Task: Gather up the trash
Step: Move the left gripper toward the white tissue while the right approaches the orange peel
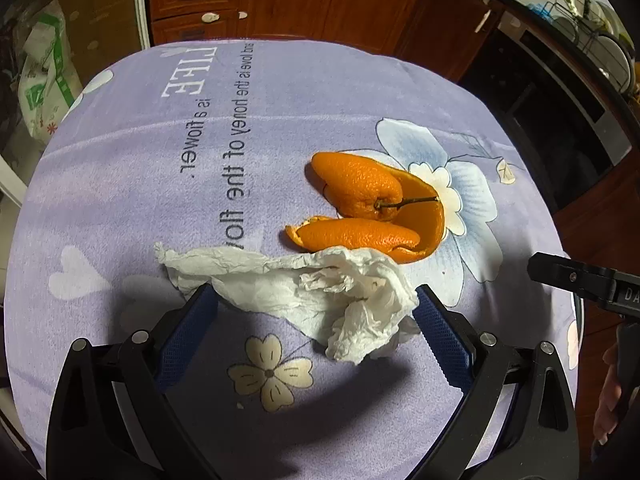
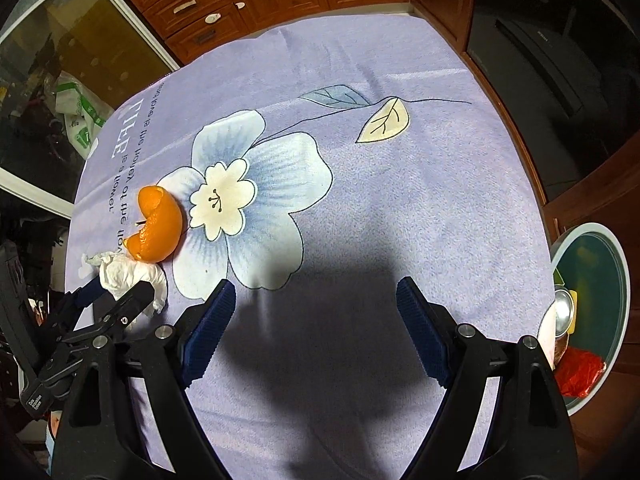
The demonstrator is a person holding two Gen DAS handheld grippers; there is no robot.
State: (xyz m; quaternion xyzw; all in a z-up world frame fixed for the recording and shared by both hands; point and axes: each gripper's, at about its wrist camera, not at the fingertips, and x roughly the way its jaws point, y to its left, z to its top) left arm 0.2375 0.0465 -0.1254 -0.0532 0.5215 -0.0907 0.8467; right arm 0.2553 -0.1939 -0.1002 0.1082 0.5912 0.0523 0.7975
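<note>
A crumpled white tissue lies on the lilac flowered tablecloth, between the wide-apart blue pads of my left gripper, which is open; the right pad is close against the tissue's edge. Just beyond the tissue sits a curled orange peel with its stem. In the right wrist view the peel, the tissue and the left gripper are at the far left. My right gripper hangs open over bare cloth, nothing between its fingers; one of its fingers shows at the right edge.
A round bin with a green liner stands off the table's right edge, holding a red wrapper and a metal can. Wooden cabinets and a dark oven lie beyond the table. Plastic bags sit on the floor at left.
</note>
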